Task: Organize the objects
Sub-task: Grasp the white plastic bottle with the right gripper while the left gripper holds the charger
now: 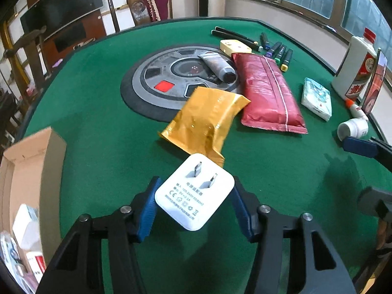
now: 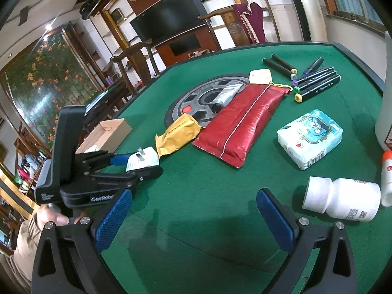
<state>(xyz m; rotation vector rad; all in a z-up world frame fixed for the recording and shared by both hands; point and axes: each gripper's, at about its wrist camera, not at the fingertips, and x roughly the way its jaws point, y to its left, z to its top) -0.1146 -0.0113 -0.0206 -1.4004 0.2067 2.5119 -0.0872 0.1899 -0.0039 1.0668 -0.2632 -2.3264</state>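
Observation:
A white plug charger (image 1: 194, 193) with two metal prongs facing up sits between the blue pads of my left gripper (image 1: 194, 196), which is shut on its sides just above the green felt table (image 1: 110, 127). The right wrist view shows the same charger (image 2: 143, 160) in the left gripper (image 2: 140, 165), near an open cardboard box (image 2: 107, 132). That box (image 1: 31, 166) holds several small items. My right gripper (image 2: 194, 196) is open over bare felt, with a white pill bottle (image 2: 343, 201) lying to its right.
Beyond the charger lie a gold pouch (image 1: 205, 122), a red pouch (image 1: 267, 93), a grey tube (image 1: 220, 67), several markers (image 1: 279, 51) and a tissue pack (image 1: 317, 98). A tall white bottle (image 1: 352, 68) stands at the right edge. A person's hand (image 2: 49, 218) holds the left gripper.

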